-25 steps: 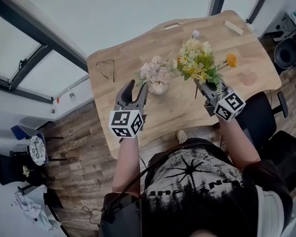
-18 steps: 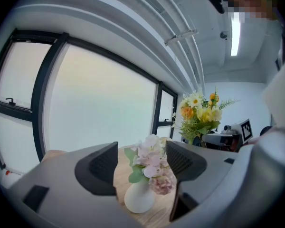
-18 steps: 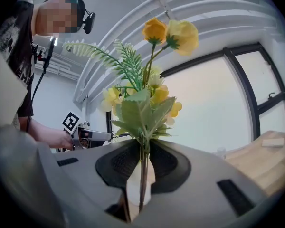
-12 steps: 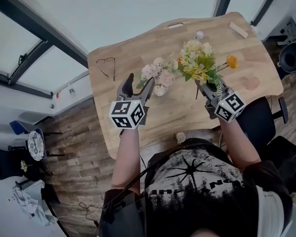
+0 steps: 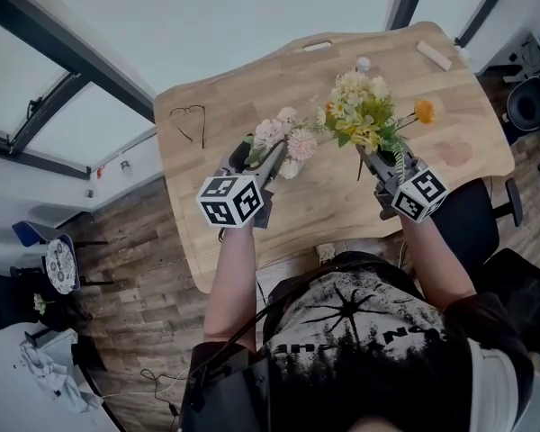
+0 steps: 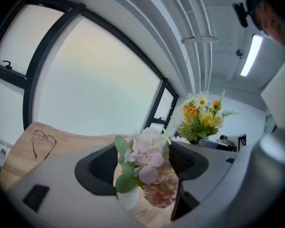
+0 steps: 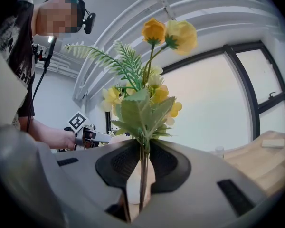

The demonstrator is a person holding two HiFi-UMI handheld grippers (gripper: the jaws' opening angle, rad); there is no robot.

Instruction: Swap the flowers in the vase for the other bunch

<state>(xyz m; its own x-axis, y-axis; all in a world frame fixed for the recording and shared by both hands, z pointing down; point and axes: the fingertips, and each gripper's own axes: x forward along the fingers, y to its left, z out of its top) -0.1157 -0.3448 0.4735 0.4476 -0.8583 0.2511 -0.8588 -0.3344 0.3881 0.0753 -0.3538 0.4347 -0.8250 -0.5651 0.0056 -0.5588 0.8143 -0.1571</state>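
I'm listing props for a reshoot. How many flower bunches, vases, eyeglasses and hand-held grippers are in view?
Flower bunches: 2, pink bunch and yellow bunch
Vase: 1
Eyeglasses: 1
Hand-held grippers: 2, left hand-held gripper and right hand-held gripper
Total: 6

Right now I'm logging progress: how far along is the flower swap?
Done: yellow bunch held, right tool shut on its stems. In hand: left tool, jaws just opened, straddles the pink flowers in the vase, not gripping. Left: pull them out, insert the yellow bunch.
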